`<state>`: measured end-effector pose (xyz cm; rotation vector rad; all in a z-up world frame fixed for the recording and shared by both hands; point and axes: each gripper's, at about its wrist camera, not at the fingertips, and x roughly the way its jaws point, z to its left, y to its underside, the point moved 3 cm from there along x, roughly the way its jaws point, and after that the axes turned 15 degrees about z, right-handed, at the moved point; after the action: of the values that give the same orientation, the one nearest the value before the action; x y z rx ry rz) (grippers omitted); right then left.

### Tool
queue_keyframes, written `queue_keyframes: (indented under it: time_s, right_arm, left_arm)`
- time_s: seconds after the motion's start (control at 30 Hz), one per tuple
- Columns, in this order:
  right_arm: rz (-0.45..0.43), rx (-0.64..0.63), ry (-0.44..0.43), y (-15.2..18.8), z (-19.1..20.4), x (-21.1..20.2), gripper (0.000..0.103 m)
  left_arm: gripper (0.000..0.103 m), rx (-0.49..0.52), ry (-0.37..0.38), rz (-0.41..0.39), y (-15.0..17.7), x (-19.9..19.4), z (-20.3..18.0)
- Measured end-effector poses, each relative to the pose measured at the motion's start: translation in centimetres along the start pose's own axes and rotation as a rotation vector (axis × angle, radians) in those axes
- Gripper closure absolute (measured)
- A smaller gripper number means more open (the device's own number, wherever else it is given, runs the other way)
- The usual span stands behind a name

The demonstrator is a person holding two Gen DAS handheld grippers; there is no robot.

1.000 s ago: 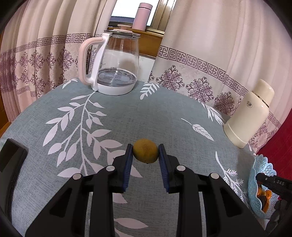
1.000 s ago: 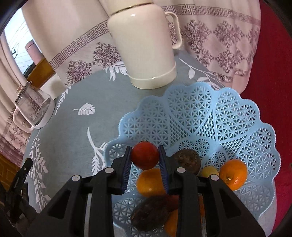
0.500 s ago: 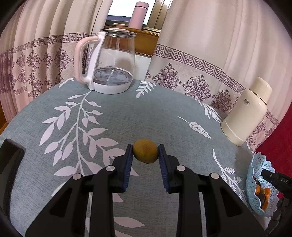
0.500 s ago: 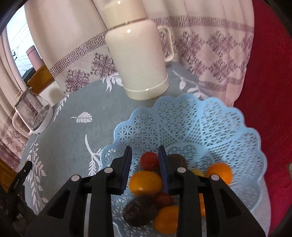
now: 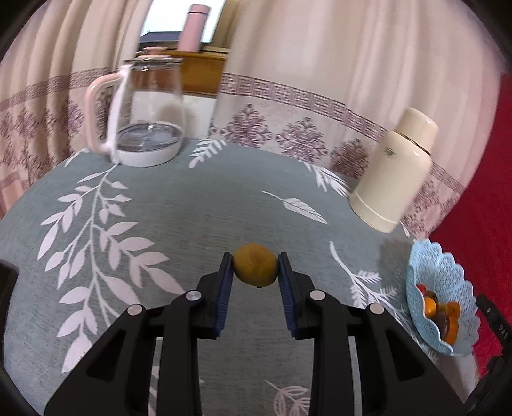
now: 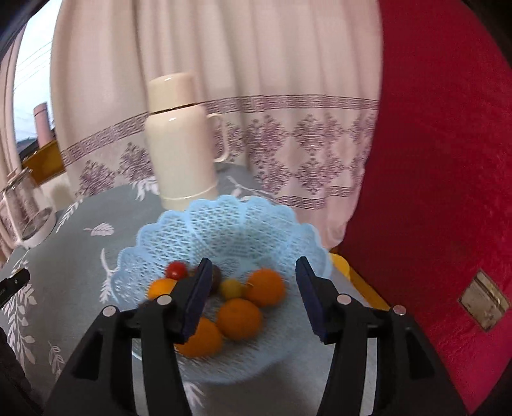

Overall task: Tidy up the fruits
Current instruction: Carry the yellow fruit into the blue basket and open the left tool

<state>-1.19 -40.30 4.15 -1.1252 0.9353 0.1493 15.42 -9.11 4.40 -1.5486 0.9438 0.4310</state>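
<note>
My left gripper [image 5: 255,272] is shut on a yellow-green round fruit [image 5: 255,268], held above the grey leaf-patterned tablecloth [image 5: 179,208]. The light blue lattice basket [image 5: 443,275] stands at the table's right edge in that view, with fruit inside. In the right wrist view my right gripper [image 6: 252,272] hovers over the blue basket [image 6: 224,224], its jaws opening with nothing between them. Inside lie several oranges [image 6: 238,318], a small red fruit [image 6: 176,270], a small yellow-green fruit [image 6: 231,288] and a dark fruit partly hidden behind the left finger.
A glass kettle [image 5: 145,112] with a pink handle stands at the table's far left. A cream thermos [image 5: 395,169] stands behind the basket, near the patterned curtains. A red fabric surface [image 6: 432,192] rises right of the table. A pink bottle [image 5: 193,27] sits on the sill.
My right gripper let go of the red fruit, which now lies in the basket, then pulled back and opened wide. My left gripper swung right with its fruit, bringing the basket further into view.
</note>
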Motion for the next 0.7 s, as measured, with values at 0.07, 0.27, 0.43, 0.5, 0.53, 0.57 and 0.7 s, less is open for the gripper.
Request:
queue_keyframes:
  time_s: [0.07,0.27,0.43,0.5,0.53,0.57,0.7]
  right_arm:
    - [-0.009,0.031,0.006,0.7,-1.2,-0.2,0.048]
    - [-0.031,0.074,0.015,2.1,-3.1,-0.7,0.048]
    - [-0.058,0.122,-0.001,2.8,-4.1,-0.9,0.047]
    - [-0.074,0.128,-0.010,2.9,-4.2,-1.1,0.047]
    - [-0.082,0.130,-0.012,3.0,-4.3,-1.3,0.047]
    - [-0.088,0.131,-0.015,3.1,-4.3,-1.3,0.045]
    - [-0.100,0.132,-0.043,3.3,-4.2,-1.5,0.043]
  left_arm:
    - [0.074,0.040,0.009,-0.004,0.3,-0.1,-1.0]
    - [0.074,0.126,0.079,0.022,1.4,0.0,-3.7]
    - [0.074,0.161,0.146,0.068,2.1,0.1,-6.1]
    - [0.074,0.174,0.169,0.084,2.3,0.0,-7.2]
    - [0.074,0.181,0.179,0.088,2.3,0.0,-7.6]
    - [0.074,0.190,0.189,0.089,2.4,-0.2,-8.3]
    - [0.074,0.239,0.233,0.087,2.5,-0.8,-11.2]
